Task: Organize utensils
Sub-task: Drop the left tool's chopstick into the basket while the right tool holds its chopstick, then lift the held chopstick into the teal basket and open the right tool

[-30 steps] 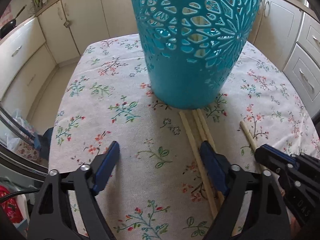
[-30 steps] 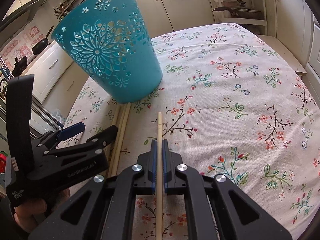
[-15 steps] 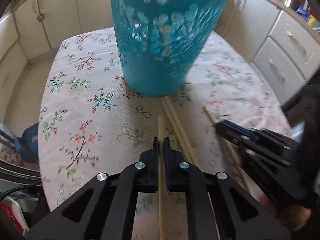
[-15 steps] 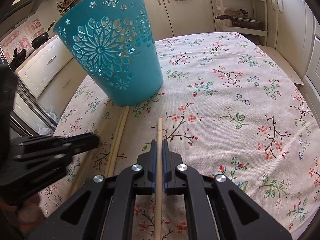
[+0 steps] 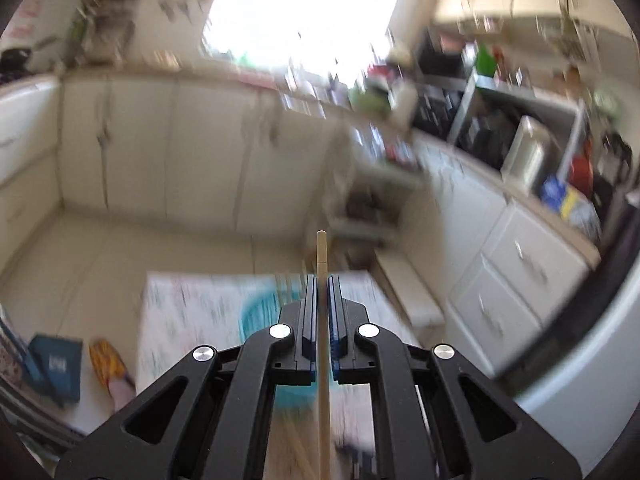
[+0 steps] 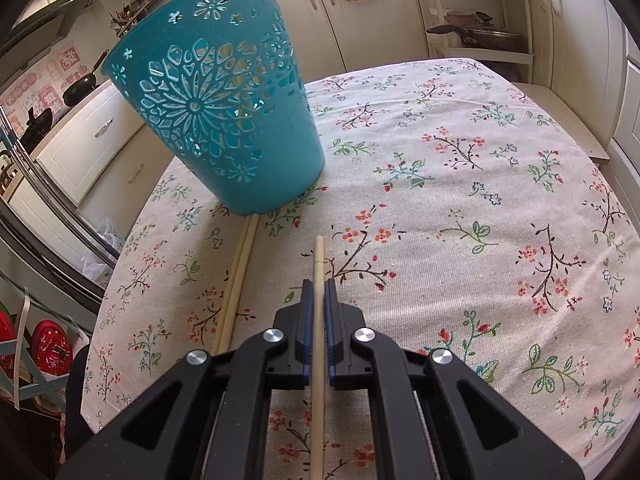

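Observation:
My left gripper point(image 5: 321, 280) is shut on a wooden chopstick point(image 5: 321, 252) and holds it high above the table, tip pointing forward. The teal cut-out basket point(image 5: 256, 316) shows blurred far below it. My right gripper point(image 6: 317, 285) is shut on another wooden chopstick point(image 6: 318, 256), low over the floral tablecloth point(image 6: 460, 208). The teal basket point(image 6: 224, 120) stands ahead and to the left of it. Two more chopsticks point(image 6: 240, 272) lie side by side on the cloth left of the right gripper, their far ends at the basket's base.
Cream kitchen cabinets point(image 6: 372, 20) surround the table. A shelf with a pan point(image 6: 480, 36) stands behind the table's far right. A counter with appliances point(image 5: 520, 152) runs along the right in the left wrist view. A blue box point(image 5: 56, 364) lies on the floor.
My left gripper closed on a chopstick on the cloth and lifted it high, its view swinging up to the kitchen. My right gripper stays shut on its chopstick, nearly still.

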`<state>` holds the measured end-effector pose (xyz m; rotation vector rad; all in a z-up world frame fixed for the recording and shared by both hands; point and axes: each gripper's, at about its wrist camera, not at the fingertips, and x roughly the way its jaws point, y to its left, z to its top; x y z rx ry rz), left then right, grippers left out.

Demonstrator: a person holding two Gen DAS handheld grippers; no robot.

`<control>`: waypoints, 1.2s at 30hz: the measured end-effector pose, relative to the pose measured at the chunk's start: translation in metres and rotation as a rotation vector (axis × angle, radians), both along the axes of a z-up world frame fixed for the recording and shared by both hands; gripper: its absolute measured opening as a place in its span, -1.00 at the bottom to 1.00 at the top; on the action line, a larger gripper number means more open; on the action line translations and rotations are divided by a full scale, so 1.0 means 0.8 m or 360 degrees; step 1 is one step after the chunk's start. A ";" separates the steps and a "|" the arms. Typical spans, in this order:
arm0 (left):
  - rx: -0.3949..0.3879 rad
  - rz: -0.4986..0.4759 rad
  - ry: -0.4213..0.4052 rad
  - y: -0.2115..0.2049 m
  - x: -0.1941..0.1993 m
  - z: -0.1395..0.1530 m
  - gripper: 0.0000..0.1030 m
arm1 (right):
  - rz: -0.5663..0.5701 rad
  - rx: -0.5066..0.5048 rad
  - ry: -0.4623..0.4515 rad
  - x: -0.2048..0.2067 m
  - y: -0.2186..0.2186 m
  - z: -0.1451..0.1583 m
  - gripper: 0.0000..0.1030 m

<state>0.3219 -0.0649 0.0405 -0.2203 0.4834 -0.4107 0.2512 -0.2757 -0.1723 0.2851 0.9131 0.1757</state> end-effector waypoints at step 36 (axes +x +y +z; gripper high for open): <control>0.0633 0.0476 0.0206 0.030 -0.023 -0.247 0.48 | 0.0085 -0.0188 0.0056 -0.004 0.009 0.015 -0.89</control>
